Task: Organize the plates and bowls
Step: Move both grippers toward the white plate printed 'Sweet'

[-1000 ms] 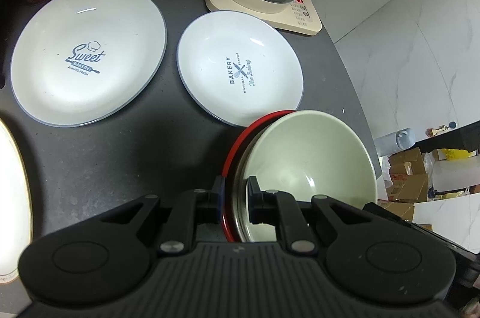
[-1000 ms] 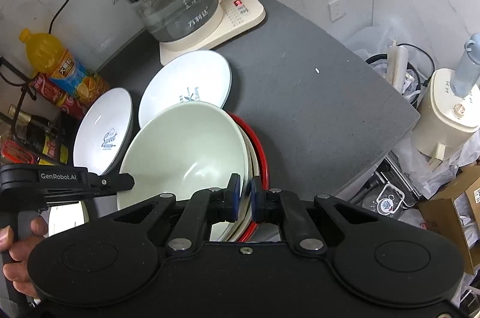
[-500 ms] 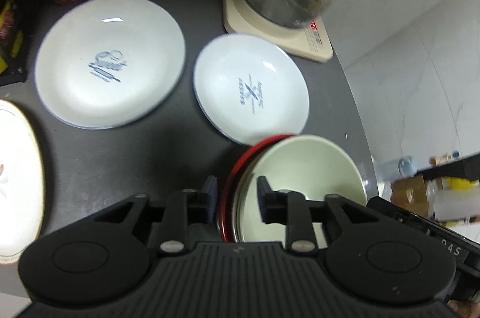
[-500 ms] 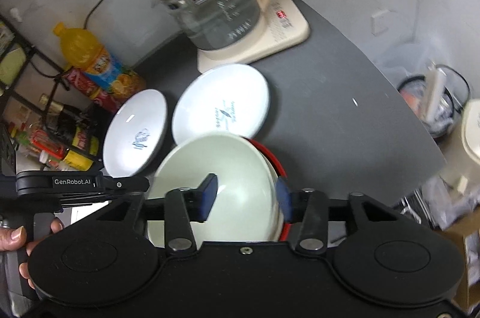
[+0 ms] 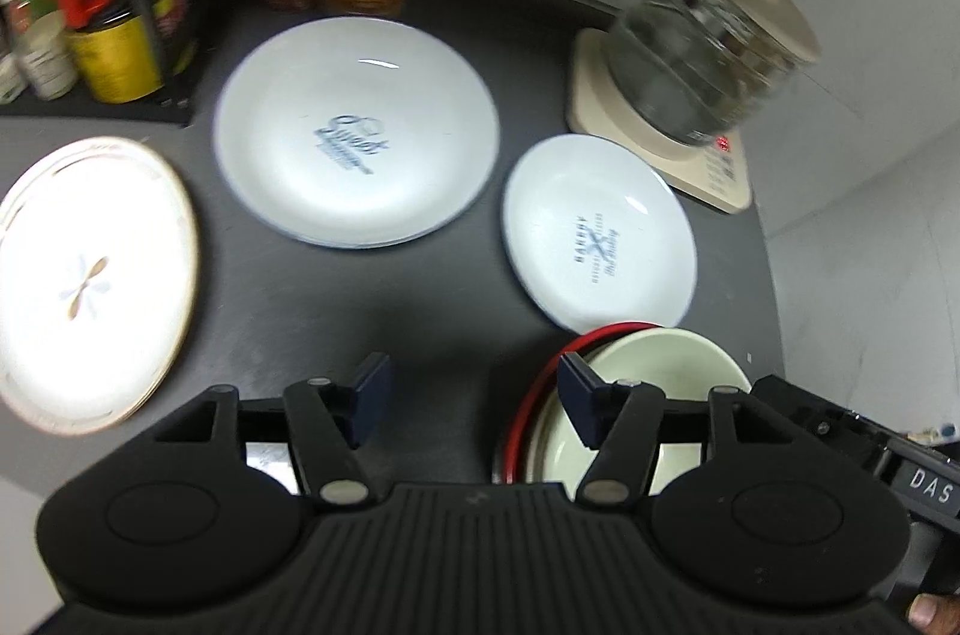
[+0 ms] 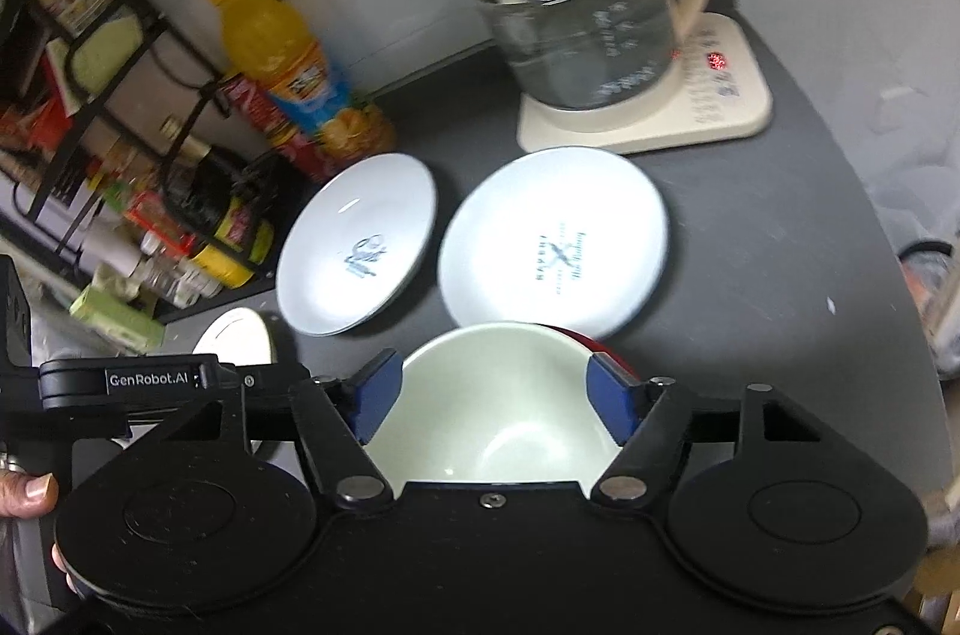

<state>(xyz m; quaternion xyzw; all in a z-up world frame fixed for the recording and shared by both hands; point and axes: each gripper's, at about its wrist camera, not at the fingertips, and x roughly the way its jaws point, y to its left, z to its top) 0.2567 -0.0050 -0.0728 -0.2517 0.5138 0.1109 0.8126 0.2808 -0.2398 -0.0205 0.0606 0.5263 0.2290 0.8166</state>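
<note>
On the worktop (image 5: 372, 311), from left: gold-rimmed plate (image 5: 90, 275), large white plate (image 5: 357, 131), small white plate (image 5: 600, 227), then green bowl (image 5: 648, 365) nested in a red-rimmed dish (image 5: 528, 395). Left gripper (image 5: 474, 395) and right gripper (image 6: 489, 395): fingers spread, holding nothing. Bowl stacking appears complete; next, likely grasp a plate rim for stacking.

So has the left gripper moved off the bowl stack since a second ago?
Yes. The left gripper opened and backed away; the green bowl now shows smaller, near the Bakery plate.
</note>
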